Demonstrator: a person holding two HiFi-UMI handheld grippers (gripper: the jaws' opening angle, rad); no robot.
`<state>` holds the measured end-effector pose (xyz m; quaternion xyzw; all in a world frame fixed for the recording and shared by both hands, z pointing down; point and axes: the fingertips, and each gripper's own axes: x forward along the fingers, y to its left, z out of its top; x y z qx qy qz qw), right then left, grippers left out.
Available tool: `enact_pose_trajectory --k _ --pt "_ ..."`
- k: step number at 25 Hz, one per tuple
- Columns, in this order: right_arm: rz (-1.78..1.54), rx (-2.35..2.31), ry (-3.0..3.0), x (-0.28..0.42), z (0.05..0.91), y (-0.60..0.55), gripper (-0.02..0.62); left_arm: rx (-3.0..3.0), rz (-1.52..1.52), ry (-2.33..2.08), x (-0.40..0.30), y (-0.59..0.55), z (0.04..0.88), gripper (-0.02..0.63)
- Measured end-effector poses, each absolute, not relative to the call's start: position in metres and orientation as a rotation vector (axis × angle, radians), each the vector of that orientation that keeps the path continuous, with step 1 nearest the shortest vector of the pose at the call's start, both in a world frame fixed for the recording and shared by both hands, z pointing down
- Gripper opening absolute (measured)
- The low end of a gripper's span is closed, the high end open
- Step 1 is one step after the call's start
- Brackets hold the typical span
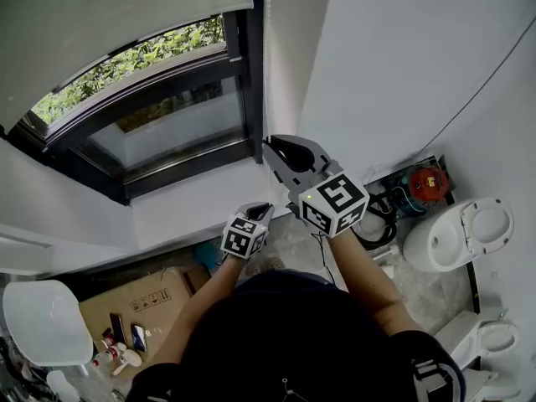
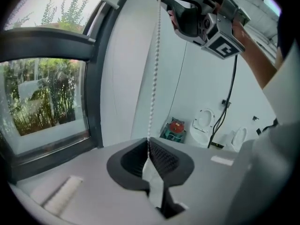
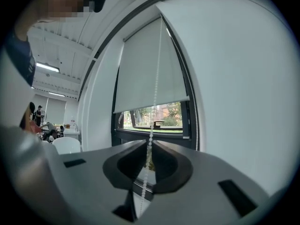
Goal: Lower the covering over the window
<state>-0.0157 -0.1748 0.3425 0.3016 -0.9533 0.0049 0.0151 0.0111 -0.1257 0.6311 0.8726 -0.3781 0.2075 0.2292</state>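
A light grey roller blind [image 1: 117, 23] covers the top of the dark-framed window [image 1: 167, 124], with its bottom bar [image 3: 152, 103] partway down the glass. A white bead chain [image 1: 266, 74] hangs by the right side of the frame. My left gripper [image 1: 260, 211] is lower and is shut on the chain [image 2: 154, 69], which runs up from its jaws [image 2: 149, 143]. Higher up, my right gripper [image 1: 270, 146] points level at the window. Its jaws [image 3: 150, 143] stand narrowly apart around the chain [image 3: 157, 74], with a thin gap showing on each side.
A white wall runs along the right of the window. Below on the floor are a toilet [image 1: 461, 233], a red device [image 1: 427, 181] with cables, a cardboard box [image 1: 142, 304] and a white chair [image 1: 42, 321]. People sit far off in the room [image 3: 42, 125].
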Motion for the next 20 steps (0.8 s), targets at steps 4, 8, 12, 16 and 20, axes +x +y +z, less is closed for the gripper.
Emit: enact_pose_trajectory --k 4,8,12,16,20 --pt "0.014 0.911 -2.952 -0.019 0.343 -0.175 0.026 2.366 0.580 -1.017 0.010 -0.117 0.647 0.021" --pt "0.046 0.905 -2.980 -0.020 0.343 -0.173 0.015 2.365 0.572 -1.020 0.009 -0.119 0.645 0.021" --pt "0.066 0.911 -2.998 -0.020 0.344 -0.175 0.014 2.392 0.581 -1.058 0.007 -0.120 0.646 0.023" --pt "0.057 0.922 -2.995 -0.022 0.346 -0.176 0.014 2.428 0.590 -1.040 0.006 -0.119 0.641 0.029" --pt "0.059 0.924 -2.988 -0.023 0.348 -0.178 0.012 2.468 0.479 -1.074 0.004 -0.127 0.614 0.035"
